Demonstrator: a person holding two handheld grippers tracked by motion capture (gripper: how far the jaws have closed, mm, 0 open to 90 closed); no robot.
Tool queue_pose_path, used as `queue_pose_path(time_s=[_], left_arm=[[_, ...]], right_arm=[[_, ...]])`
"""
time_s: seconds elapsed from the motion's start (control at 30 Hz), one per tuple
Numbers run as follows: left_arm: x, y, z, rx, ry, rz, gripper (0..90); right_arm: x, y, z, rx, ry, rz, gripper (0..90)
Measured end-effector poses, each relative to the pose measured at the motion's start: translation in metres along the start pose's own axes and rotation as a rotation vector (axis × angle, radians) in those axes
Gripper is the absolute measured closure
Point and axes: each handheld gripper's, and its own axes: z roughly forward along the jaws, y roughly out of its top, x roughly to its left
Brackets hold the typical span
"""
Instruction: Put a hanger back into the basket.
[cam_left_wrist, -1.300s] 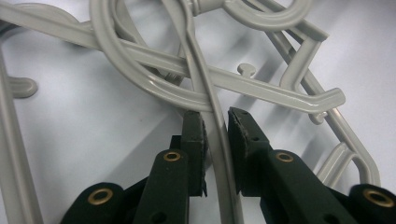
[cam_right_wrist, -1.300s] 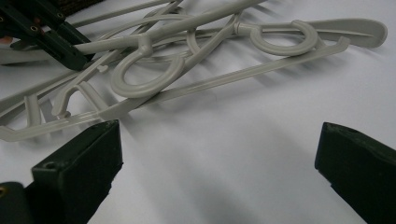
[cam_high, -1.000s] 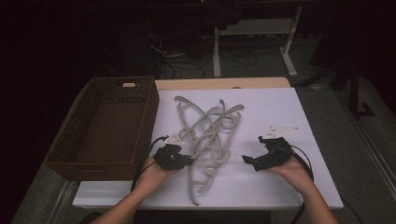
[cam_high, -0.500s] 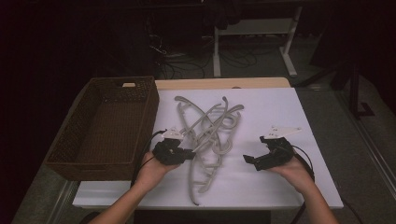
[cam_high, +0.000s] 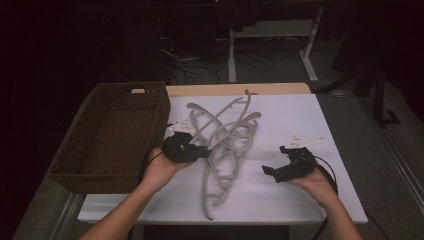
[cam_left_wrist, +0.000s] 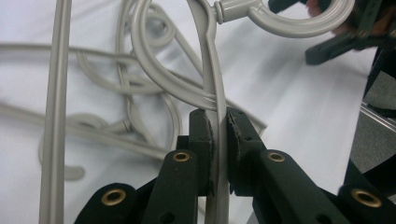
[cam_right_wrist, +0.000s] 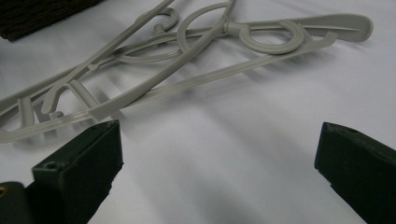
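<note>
step: lift one hanger (cam_left_wrist: 218, 121) off the tangled pile mid-table | left gripper (cam_high: 202, 151): clenched on its bar | right gripper (cam_high: 270, 171): released, near right | tip: raise slowly, free snags, then carry left to basket (cam_high: 75, 150)

Table (cam_high: 300, 195) w/ hangers (cam_high: 227, 145), basket (cam_high: 107, 135).

Black left gripper (cam_left_wrist: 218, 128) fingers (cam_left_wrist: 201, 135) with brass screws, bare forearms, black cables.
</note>
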Motion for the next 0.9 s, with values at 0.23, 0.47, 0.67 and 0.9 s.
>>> queue_pose_path(time_s=[0.23,0.47,0.67,0.9], left_arm=[[0.005,0.031,-0.022,-0.01,0.005,0.068,82.2],[0.016,0.049,-0.052,-0.013,0.045,0.107,82.2],[0.034,0.05,-0.085,-0.018,0.085,0.112,82.2],[0.056,0.036,-0.128,-0.032,0.135,0.08,82.2]], right_arm=[[-0.001,-0.001,0.0,-0.009,0.002,0.003,0.8],[0.002,-0.005,0.002,-0.003,-0.01,-0.014,0.7],[-0.001,-0.017,0.001,0.006,-0.005,0.0,0.7],[-0.002,-0.017,0.001,0.01,-0.01,0.012,0.7]])
